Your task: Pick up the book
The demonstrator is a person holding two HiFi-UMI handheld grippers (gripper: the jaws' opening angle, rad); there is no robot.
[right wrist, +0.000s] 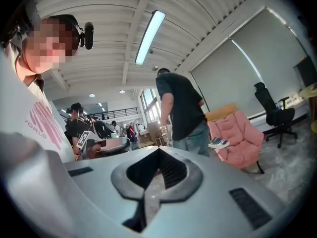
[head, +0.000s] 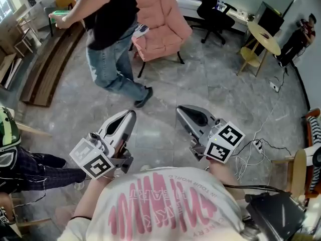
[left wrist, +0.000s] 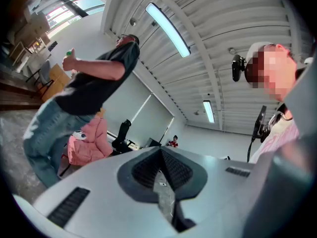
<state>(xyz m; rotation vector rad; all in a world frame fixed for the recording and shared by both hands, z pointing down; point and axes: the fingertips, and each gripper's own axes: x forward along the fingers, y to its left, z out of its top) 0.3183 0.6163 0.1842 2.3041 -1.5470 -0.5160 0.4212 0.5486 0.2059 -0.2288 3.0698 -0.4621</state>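
Left gripper [head: 130, 114]: jaws closed on nothing, held level by the chest, likely a carrying pose. Centre: the book [head: 141, 30] lies on the pink armchair [head: 168, 21], well apart across the floor. Right gripper [head: 181, 110]: likewise closed and empty, held level alongside.

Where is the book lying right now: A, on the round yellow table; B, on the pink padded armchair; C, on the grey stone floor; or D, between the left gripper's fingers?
B: the blue-and-white book rests on the pink padded armchair, at its left edge in the head view.
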